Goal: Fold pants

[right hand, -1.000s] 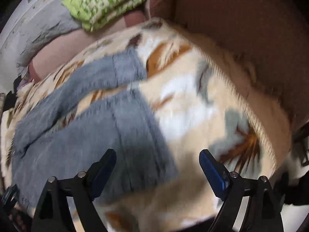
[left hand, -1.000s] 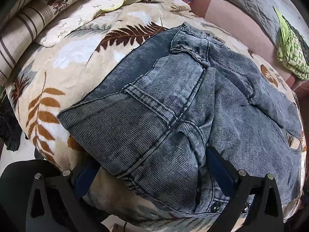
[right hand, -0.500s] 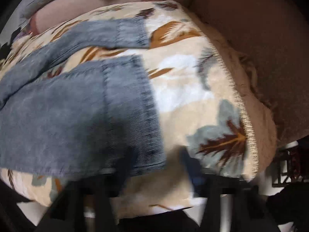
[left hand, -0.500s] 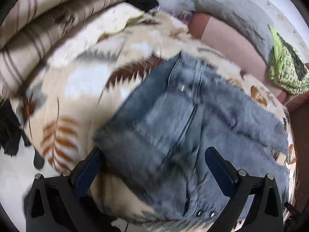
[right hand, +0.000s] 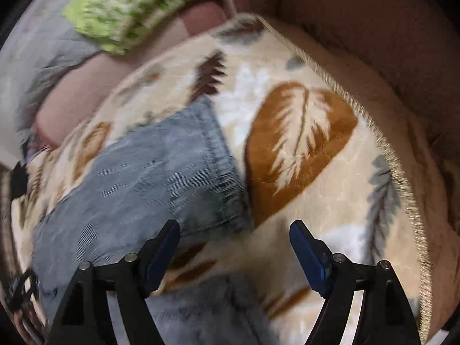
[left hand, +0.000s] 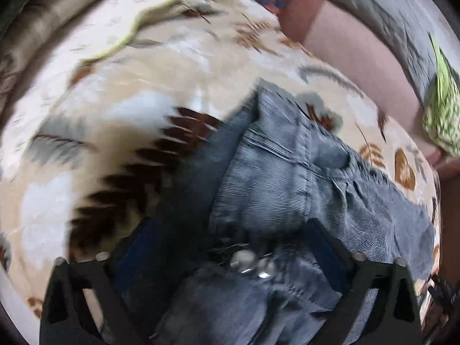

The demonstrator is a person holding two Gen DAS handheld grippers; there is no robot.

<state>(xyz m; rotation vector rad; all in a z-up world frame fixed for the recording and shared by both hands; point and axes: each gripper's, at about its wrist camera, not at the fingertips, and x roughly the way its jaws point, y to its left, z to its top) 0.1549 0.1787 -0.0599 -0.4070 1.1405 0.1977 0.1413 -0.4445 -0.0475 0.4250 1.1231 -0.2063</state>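
the cream plush blanket with brown and grey leaf print [left hand: 120, 149] covers the bed, and the faded blue-grey denim pants [left hand: 276, 189] lie on it, long axis running from the bunched waistband at the left hand-held gripper [left hand: 230, 247] across to the hemmed leg ends by the right hand-held gripper [right hand: 234, 248]. the left one is nearer the waist; its jaws have just been closing, waistband and rivets between them, grip not yet certain. the right one stands released, its jaws having just opened a little, the upper leg's hem just ahead and left of them, the lower leg passing beneath.
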